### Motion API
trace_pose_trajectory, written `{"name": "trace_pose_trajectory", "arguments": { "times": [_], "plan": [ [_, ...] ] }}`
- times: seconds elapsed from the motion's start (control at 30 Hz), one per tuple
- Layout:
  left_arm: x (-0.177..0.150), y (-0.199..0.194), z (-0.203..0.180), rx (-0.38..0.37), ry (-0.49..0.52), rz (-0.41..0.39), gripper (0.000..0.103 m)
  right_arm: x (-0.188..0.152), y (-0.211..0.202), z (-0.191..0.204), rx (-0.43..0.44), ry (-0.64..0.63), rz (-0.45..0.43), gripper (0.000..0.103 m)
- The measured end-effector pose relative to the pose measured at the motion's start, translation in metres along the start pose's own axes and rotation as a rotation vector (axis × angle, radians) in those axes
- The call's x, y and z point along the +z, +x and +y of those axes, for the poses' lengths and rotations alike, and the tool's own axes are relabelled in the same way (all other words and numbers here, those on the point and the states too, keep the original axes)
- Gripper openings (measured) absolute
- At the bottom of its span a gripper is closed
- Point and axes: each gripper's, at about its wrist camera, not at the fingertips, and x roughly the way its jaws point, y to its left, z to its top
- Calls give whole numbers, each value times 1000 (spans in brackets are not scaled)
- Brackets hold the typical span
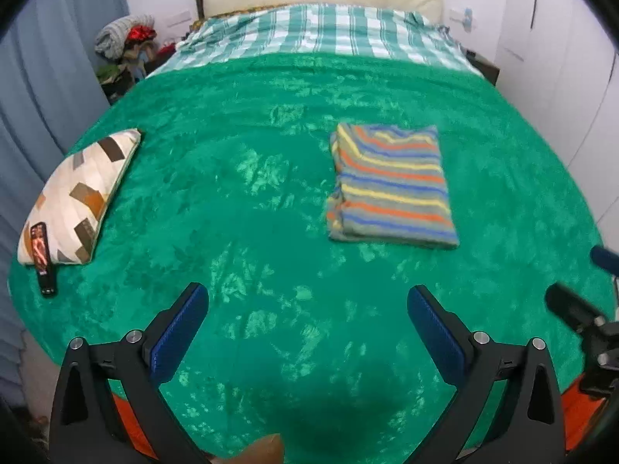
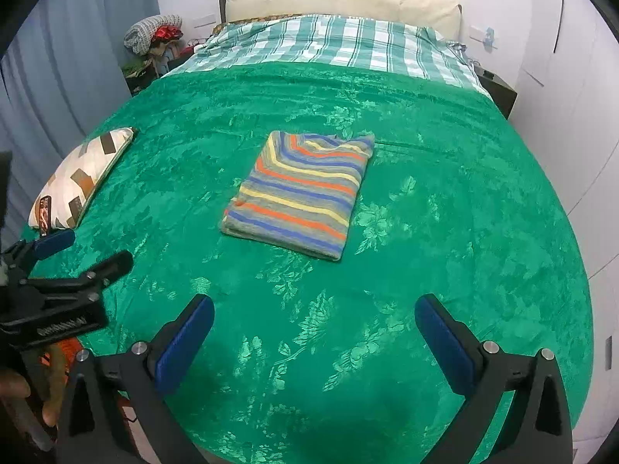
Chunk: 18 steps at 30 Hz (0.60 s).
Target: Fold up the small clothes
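The striped garment (image 2: 300,193) lies folded into a neat rectangle on the green blanket (image 2: 425,232) — near the bed's middle, well short of the checked sheet (image 2: 329,44) at the head. Far to its left sits a patterned cushion (image 2: 79,178) with a phone (image 1: 41,255) leaning on it. Both the left gripper (image 1: 307,328) and right gripper (image 2: 314,338) hover over the blanket nearer than the garment — jaws wide apart, nothing between them.
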Motion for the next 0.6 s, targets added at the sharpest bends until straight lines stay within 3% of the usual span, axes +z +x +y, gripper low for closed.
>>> {"name": "trace_pose_trajectory", "arguments": {
  "times": [0.17,0.43,0.6],
  "plan": [
    [6,-9,-7,72,64,-17,103,4,1,-3,-6,25,3,103],
    [12,-5,-5,3,26,3,102,11,-5,-3,-5,48,4,102],
    [13,-1,-7,3,26,15,102,18,-11,-1,-12,57,-11,102]
  ]
}}
